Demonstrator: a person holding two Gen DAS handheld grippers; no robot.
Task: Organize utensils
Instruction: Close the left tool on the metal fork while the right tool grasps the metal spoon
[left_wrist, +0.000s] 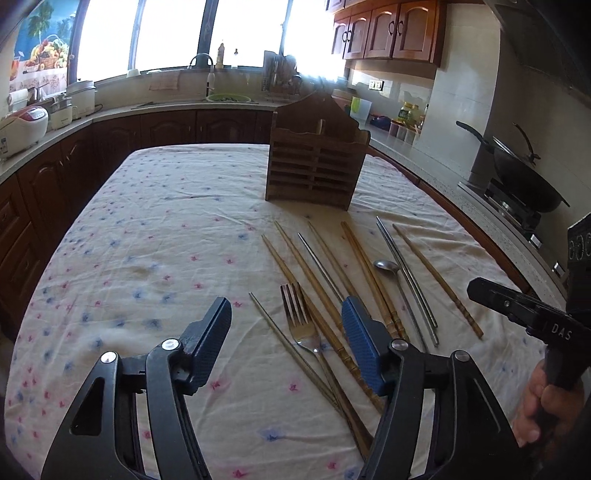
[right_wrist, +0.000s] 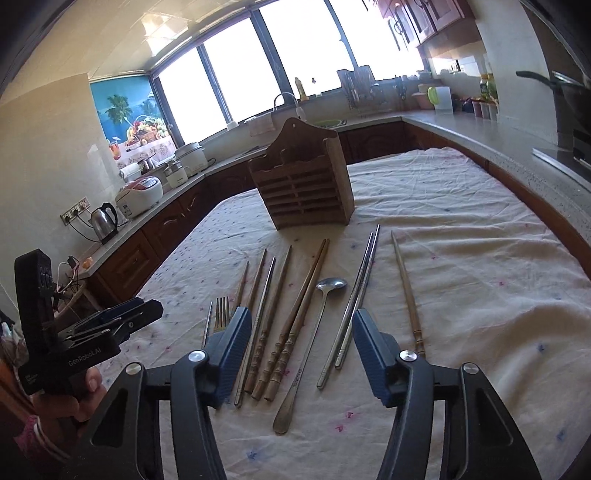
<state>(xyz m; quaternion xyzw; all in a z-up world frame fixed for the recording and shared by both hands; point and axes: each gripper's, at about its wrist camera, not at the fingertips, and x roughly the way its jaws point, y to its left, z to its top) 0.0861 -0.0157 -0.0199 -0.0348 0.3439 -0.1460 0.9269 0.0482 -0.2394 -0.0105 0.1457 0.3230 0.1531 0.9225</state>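
A slatted wooden utensil holder stands upright on the flowered tablecloth. In front of it lie several wooden chopsticks, metal chopsticks, a fork and a long spoon. My left gripper hovers open over the fork and the left chopsticks, pads touching nothing. My right gripper hovers open above the wooden chopsticks and the spoon handle, gripping nothing. Each gripper shows at the edge of the other's view, held by a hand.
A kitchen counter wraps around the table, with a rice cooker, a kettle and a sink under the windows. A wok sits on the stove at the right. The tablecloth left of the utensils is bare.
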